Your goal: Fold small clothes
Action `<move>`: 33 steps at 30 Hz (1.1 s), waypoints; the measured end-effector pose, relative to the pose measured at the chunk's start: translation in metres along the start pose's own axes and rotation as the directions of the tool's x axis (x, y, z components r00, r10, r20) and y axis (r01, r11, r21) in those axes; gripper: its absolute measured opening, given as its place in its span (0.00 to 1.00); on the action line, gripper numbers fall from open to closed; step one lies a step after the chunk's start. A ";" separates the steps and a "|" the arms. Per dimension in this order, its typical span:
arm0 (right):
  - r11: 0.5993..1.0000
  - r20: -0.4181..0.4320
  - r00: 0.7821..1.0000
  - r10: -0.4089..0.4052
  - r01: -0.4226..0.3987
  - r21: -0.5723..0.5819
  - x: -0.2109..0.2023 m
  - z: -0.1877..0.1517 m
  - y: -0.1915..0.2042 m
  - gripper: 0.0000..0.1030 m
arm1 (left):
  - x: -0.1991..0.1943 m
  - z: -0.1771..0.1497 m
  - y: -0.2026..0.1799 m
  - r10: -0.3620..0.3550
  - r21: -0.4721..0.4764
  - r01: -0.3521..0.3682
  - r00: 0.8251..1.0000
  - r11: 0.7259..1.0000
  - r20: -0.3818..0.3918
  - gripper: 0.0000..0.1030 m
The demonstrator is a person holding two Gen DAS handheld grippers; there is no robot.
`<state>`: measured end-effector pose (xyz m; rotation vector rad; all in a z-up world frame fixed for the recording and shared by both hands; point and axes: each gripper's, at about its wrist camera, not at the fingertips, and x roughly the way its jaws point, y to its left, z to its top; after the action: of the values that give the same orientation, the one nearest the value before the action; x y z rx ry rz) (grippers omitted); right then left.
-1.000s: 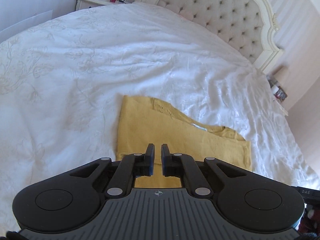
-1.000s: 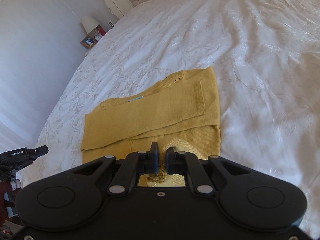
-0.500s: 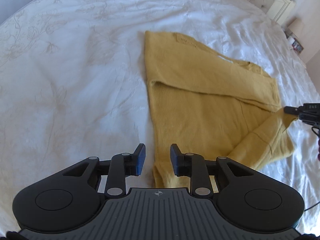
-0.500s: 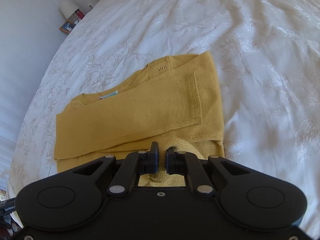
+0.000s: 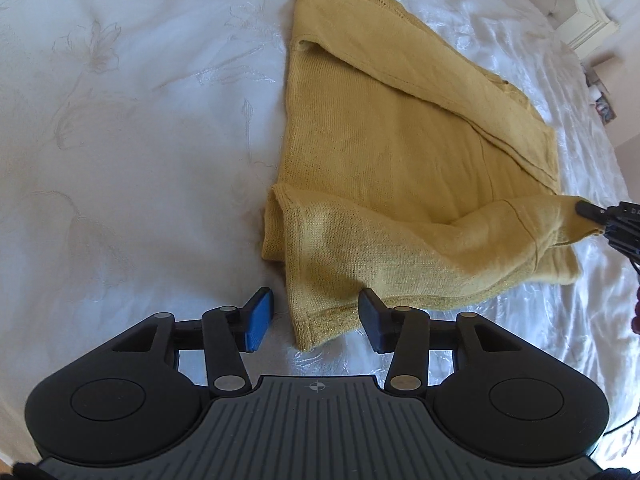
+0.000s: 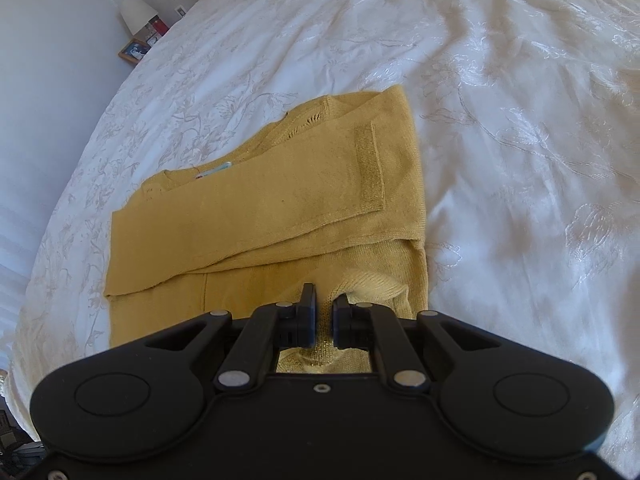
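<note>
**Bottom hem ready for the fold**

White bed [image 5: 120,152] spreads wide ahead of both sets of fingers. The yellow sweater [image 5: 392,132] lies on it, sleeves folded in. Right gripper [image 6: 323,312] is clamped on one hem corner, lifting it. Left gripper [image 5: 316,320] has fingers apart, straddling the other hem corner [image 5: 316,328]. Best bet: pinch deep, match heights, carry both corners forward evenly.
</note>
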<state>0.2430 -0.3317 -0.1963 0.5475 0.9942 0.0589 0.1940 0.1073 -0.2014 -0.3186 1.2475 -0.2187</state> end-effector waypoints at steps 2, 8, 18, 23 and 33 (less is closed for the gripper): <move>1.000 0.001 1.000 -0.003 0.003 -0.005 -0.001 -0.001 0.000 0.14 | 0.005 -0.001 0.003 -0.026 -0.027 0.026 1.000 0.999 0.000 0.38; 1.000 0.008 1.000 -0.001 0.001 0.001 -0.008 -0.007 -0.001 0.14 | -0.020 0.000 -0.007 -0.078 -0.024 0.080 0.995 0.997 0.057 0.04; 0.997 0.107 0.993 0.055 -0.061 0.053 -0.032 0.015 0.002 0.14 | -0.072 0.097 -0.030 -0.189 -0.049 0.213 0.935 0.976 0.300 0.04; 0.988 0.144 0.987 0.068 -0.087 0.125 -0.010 0.058 -0.006 0.14 | -0.051 0.167 -0.033 -0.183 -0.039 0.212 0.911 0.976 0.370 0.04; 0.986 0.083 0.996 -0.020 0.006 0.169 0.063 0.102 -0.027 0.23 | 0.035 0.235 -0.035 -0.061 -0.017 0.069 0.953 0.997 0.296 0.08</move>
<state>0.3548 -0.3787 -0.2148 0.6929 0.9248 -0.0606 0.4289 0.0909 -0.1536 -0.4011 0.9455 -0.2021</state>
